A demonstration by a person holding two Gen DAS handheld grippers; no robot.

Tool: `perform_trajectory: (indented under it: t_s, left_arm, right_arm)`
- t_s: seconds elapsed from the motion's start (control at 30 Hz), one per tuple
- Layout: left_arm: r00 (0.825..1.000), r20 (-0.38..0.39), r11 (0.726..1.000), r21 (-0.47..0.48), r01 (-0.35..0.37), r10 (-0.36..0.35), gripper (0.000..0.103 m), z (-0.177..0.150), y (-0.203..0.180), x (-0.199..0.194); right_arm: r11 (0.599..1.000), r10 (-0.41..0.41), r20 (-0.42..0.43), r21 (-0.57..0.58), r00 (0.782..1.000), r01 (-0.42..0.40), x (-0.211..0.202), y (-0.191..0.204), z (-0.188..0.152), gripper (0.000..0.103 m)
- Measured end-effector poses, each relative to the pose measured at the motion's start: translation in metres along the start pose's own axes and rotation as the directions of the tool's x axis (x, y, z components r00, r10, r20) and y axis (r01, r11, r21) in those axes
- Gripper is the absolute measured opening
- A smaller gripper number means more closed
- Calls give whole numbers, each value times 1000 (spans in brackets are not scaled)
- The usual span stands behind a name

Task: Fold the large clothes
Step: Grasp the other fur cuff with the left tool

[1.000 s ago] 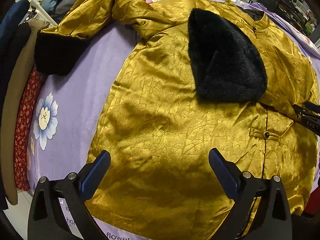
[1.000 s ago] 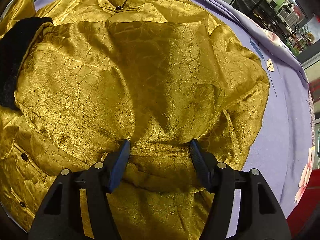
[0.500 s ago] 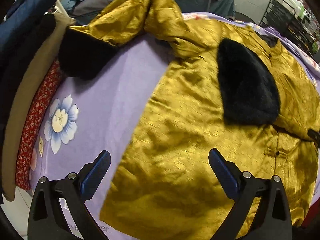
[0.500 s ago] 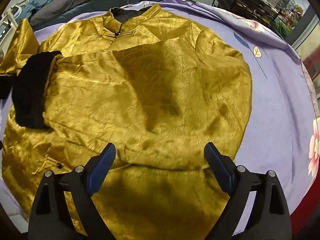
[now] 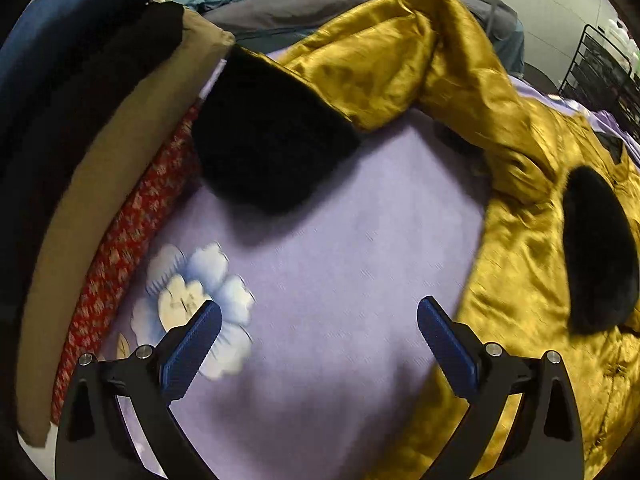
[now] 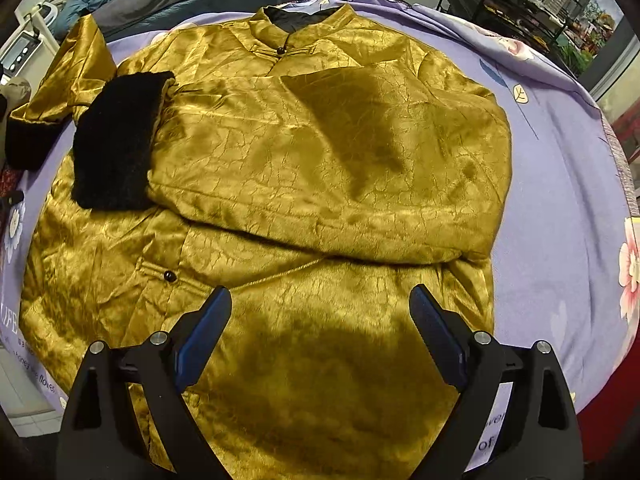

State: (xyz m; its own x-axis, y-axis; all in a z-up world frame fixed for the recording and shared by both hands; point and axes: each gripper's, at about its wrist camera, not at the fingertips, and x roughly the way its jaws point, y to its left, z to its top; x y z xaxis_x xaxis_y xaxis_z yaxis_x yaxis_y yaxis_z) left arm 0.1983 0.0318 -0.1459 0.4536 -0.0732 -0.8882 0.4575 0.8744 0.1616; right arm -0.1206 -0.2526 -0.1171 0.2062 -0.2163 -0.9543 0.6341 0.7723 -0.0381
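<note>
Lying flat on lilac flower-print sheet [image 6: 560, 168]: gold jacket [image 6: 320, 160], glossy satin with crackle weave, stand collar, black knot buttons. One sleeve folded across chest, black fur cuff [image 6: 114, 140] at its end. Other sleeve [image 5: 400, 52] flung outward, crumpled, fur cuff [image 5: 264, 144] on sheet. Left gripper [image 5: 318, 330] spread wide, empty, above bare sheet. Right gripper [image 6: 320, 320] spread wide, empty, above jacket hem.
</note>
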Motion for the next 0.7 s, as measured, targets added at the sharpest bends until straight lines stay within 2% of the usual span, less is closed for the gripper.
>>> perform_trajectory:
  t_s: [0.1,0.27,0.37,0.43,0.47,0.5,0.6,0.7]
  left_arm:
    - [999,35,1000,-9,-3,3,96,16,12,12]
    - [995,72,997,-16,71,-70,88,50,22,31]
    - [994,97,999,20,50,-51,64,69,21,39]
    - [992,118,999,19,34,-36,33,80,25,37]
    - [992,126,1000,13,28,-29,24,83,28,34]
    - [990,138,999,1,38,-38,10,87,34,26]
    - [975,206,995,-45,92,-81,8,93,53,-12]
    - [940,336,997,-41,71,-53,7,96,73,-81]
  right_arm:
    - [1000,-14,8,20,1000,14,-8,3,-7,89]
    - [998,-50,5,40,999,50,-17,10,-21,89]
    - [996,-72,8,48,997,72,-21,15,-31,89]
    - [996,-81,2,49,997,81,-21,17,-36,89]
    - [995,-88,-3,47,996,88,-21,18,-37,89]
    - [994,-96,-6,44,995,96,-20,19,-39,89]
    - [994,-92,-1,53,996,92,-19,20,-40,89]
    - [996,-61,8,67,998,61,-17,19,-32,89]
